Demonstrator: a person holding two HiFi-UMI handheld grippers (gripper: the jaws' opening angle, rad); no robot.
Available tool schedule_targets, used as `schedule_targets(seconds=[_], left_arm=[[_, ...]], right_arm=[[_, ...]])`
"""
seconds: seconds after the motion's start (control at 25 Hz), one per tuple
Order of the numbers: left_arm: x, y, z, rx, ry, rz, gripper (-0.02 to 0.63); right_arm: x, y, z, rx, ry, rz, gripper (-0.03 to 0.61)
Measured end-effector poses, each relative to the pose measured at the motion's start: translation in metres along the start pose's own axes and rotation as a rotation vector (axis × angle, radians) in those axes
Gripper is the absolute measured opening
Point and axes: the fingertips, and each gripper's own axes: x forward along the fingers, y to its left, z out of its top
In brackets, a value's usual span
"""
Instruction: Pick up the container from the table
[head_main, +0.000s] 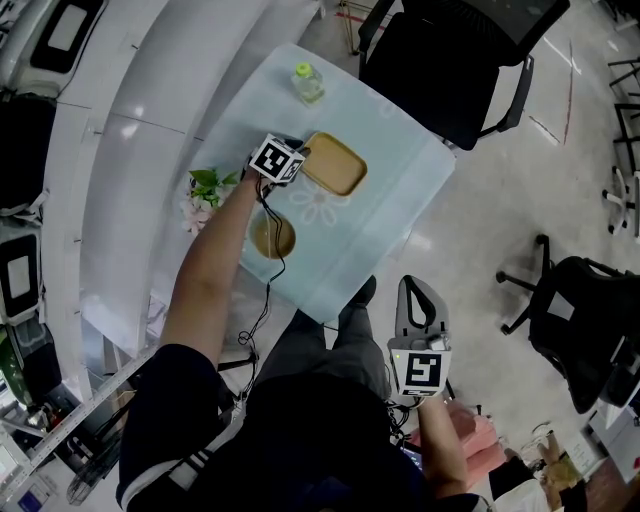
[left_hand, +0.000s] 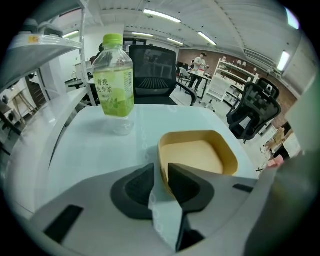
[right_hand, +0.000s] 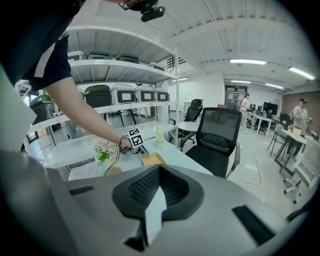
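Left gripper (left_hand: 161, 172) jaws stand narrow astride the tan rounded paper container's (left_hand: 200, 155) near wall. Clamp firmly, then lift level.

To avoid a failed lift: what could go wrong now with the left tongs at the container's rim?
1. The left tongs straddle only the thin near wall of the container; lifting by one edge may tilt it or let it slip out.
2. The bottle stands on the table beyond it; a swinging container might knock it over.
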Motion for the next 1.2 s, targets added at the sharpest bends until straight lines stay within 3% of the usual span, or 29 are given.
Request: schedule_targets(seconds=[0.44,0.88,1.2], left_arm=[[0.003,-0.001,0.001,-0.002,0.006,0.012,0.028],[0.002,0.000,0.000,0.000,0.011,0.036,0.021],[-0.009,0.001,0.003,-0.075,-0.019,0.030,0.021]], right_arm=[[0.001,-0.004,-0.001,0.006,0.000,-0.004,0.002],[0.003,-0.003,-0.002,0.002,0.002,0.002,0.002],[0.000,-0.002,-0.004,0.006,0.002,0.005,0.002]])
